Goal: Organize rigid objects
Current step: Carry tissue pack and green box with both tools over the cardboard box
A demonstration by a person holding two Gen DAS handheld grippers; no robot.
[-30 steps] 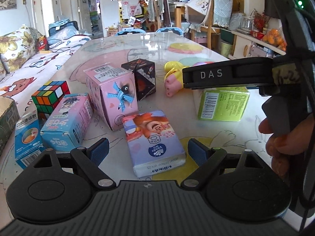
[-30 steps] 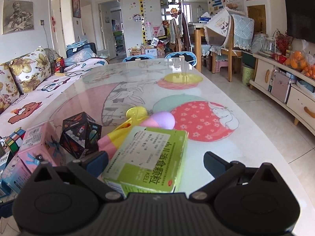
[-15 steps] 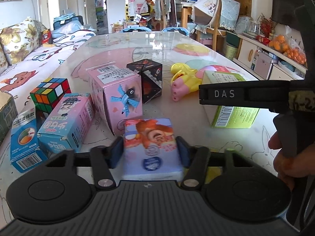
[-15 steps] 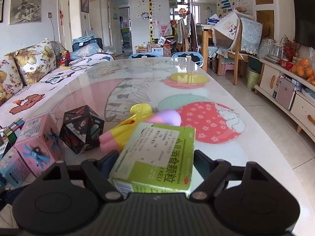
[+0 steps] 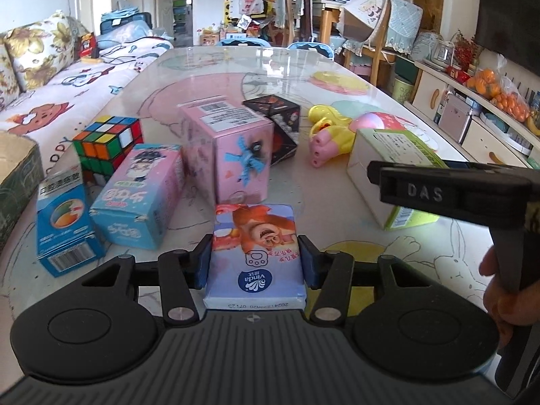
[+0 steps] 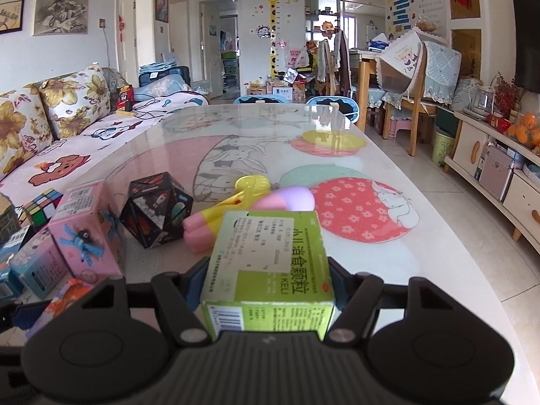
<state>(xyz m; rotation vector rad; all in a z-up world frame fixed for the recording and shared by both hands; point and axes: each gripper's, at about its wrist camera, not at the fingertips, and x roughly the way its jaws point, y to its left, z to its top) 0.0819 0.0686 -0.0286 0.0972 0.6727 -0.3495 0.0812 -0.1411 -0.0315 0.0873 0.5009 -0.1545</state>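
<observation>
My left gripper [image 5: 255,260] is shut on a tissue pack [image 5: 256,253] printed with a cartoon bear, lying at the near table edge. My right gripper [image 6: 266,283] is shut on a green medicine box [image 6: 270,263]; the box also shows in the left wrist view [image 5: 388,165], with the right gripper's black body [image 5: 452,192] across it. Beyond stand a tall pink box [image 5: 229,148], a black patterned cube [image 5: 280,125], a Rubik's cube [image 5: 108,141], a pink-and-blue box [image 5: 141,195], a blue box [image 5: 64,222] and a yellow-pink toy [image 5: 330,131].
The table [image 6: 270,141] has a glossy cartoon-print top. A sofa [image 6: 67,141] runs along the left. A green carton edge [image 5: 17,182] stands at the far left. A cabinet [image 6: 499,168] with oranges stands on the right, chairs at the far end.
Both grippers went from open to shut: the left closed on the tissue pack, the right on the green medicine box. Both views moved a little forward and lower.
</observation>
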